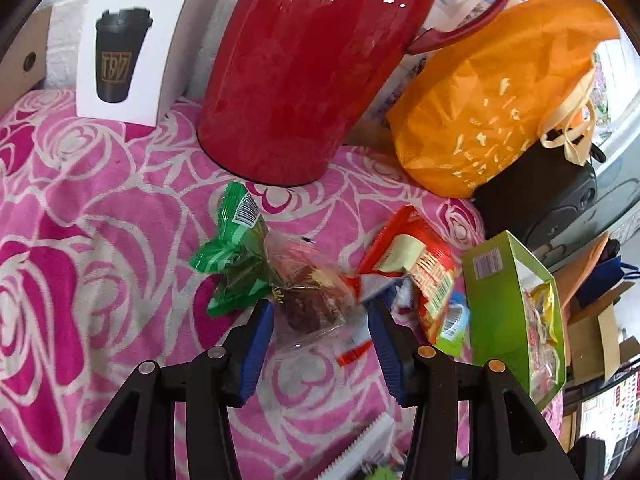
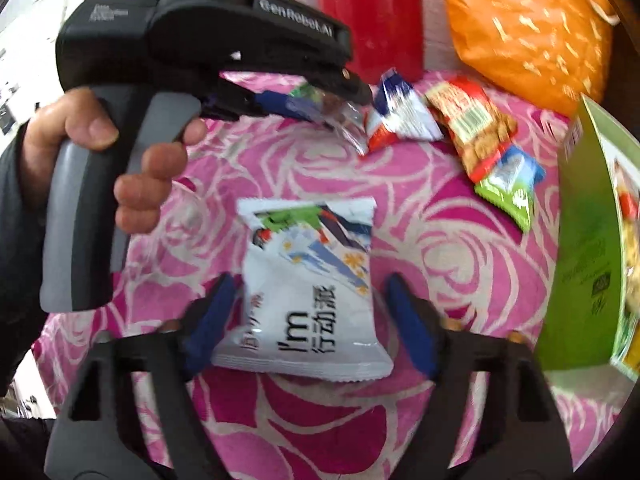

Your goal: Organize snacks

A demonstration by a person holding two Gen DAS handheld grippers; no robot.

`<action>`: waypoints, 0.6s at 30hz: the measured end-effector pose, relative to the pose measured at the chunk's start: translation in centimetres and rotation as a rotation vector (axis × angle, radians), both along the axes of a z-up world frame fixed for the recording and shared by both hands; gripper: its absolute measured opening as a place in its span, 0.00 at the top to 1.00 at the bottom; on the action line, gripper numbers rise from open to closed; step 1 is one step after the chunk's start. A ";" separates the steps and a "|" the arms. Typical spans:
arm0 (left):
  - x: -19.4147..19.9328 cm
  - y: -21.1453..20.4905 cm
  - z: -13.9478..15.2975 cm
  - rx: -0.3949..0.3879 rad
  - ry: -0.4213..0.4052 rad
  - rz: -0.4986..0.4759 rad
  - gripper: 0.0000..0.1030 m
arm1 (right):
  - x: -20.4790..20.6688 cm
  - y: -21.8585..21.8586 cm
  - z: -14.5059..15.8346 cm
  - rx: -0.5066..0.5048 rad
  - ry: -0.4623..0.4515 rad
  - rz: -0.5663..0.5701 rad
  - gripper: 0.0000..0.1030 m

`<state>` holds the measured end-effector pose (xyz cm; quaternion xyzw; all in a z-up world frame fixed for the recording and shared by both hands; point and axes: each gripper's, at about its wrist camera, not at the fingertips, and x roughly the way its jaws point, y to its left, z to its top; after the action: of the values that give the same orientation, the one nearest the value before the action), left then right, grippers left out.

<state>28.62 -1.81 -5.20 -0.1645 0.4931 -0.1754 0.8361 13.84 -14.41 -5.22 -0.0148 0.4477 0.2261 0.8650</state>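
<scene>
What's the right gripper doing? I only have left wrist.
Observer: The right gripper is open, fingers either side of a white packet lying on the pink cloth.
Operator: Printed side up?
Observer: Yes, black "I'm" lettering faces up.
Operator: Anything behind my left tool?
Observer: A hand wraps the grey handle of the left gripper.

Both wrist views close, looking down; share pink cloth (image 1: 100,208), green box (image 2: 580,260).
</scene>
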 end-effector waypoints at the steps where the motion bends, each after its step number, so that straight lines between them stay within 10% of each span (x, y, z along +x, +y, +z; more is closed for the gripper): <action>1: 0.2 0.0 -0.4 0.013 0.008 -0.003 0.57 | -0.3 -0.2 -0.2 -0.004 -0.017 -0.013 0.39; 18: -9.2 -1.5 9.7 0.010 -0.246 -0.125 0.68 | -6.4 -5.2 6.9 0.085 -0.183 -0.140 0.43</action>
<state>19.38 -3.35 4.51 -0.1063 0.3969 -0.2436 0.8786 7.49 -19.57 1.68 0.0325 0.3569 0.1817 0.9157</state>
